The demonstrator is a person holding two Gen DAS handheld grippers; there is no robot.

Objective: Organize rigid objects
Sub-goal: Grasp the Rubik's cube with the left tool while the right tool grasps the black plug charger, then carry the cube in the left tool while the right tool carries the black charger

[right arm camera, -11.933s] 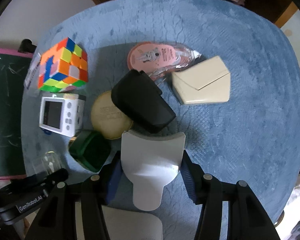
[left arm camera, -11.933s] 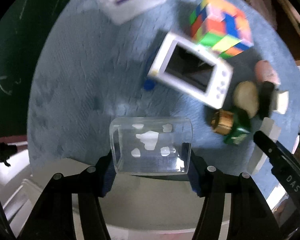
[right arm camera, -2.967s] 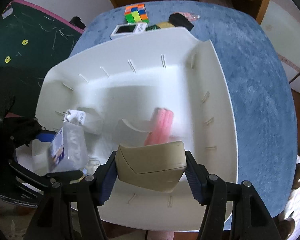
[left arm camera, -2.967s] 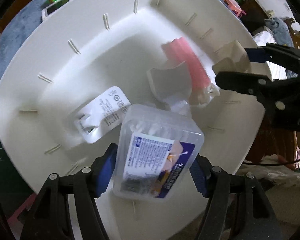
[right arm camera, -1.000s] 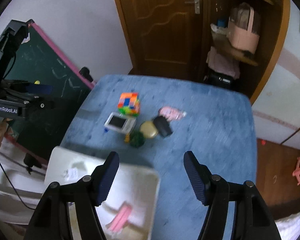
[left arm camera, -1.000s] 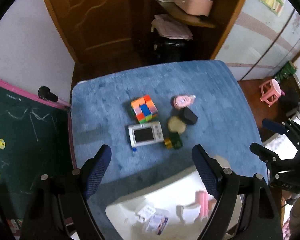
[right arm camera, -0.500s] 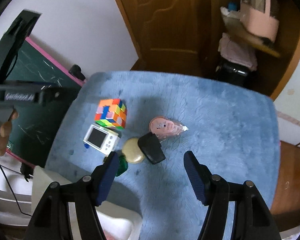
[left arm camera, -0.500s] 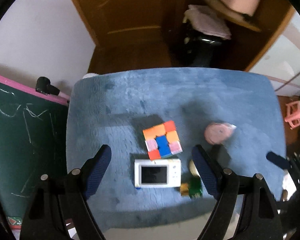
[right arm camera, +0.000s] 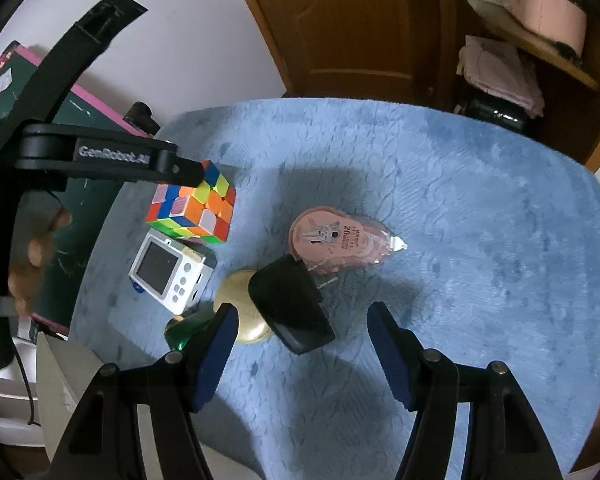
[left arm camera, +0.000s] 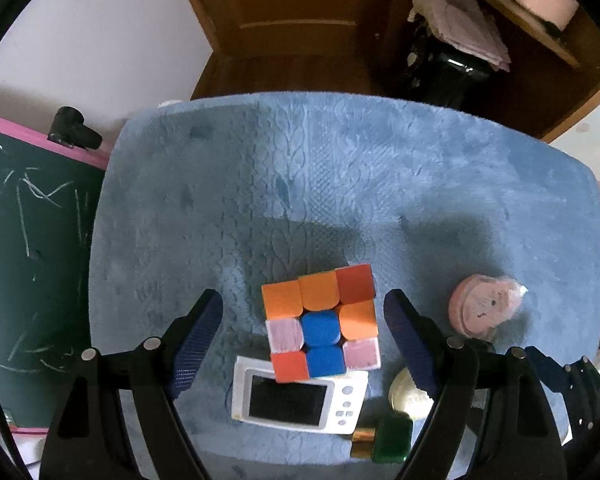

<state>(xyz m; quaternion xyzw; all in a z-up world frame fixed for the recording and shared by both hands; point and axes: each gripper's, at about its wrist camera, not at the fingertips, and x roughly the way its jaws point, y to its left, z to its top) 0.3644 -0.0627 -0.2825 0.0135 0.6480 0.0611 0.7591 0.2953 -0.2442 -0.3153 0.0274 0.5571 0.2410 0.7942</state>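
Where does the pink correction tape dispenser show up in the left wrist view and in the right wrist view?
Left wrist view: pink correction tape dispenser at right, beyond the left gripper's right-hand finger.
Right wrist view: centre of frame, just above the black block.
Shared landmark: the colour cube, next to the white screen gadget.

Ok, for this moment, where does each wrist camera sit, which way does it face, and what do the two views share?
Left wrist: on the left hand-held gripper, facing steeply down at the puzzle cube and white handheld device; own open fingers frame it, right gripper's tips at the right edge.
Right wrist: on the right hand-held gripper, angled down at the black charger and pink correction tape; own open fingers, plus the left gripper and the person's hand.
Shared: cube, device, tape, blue mat.
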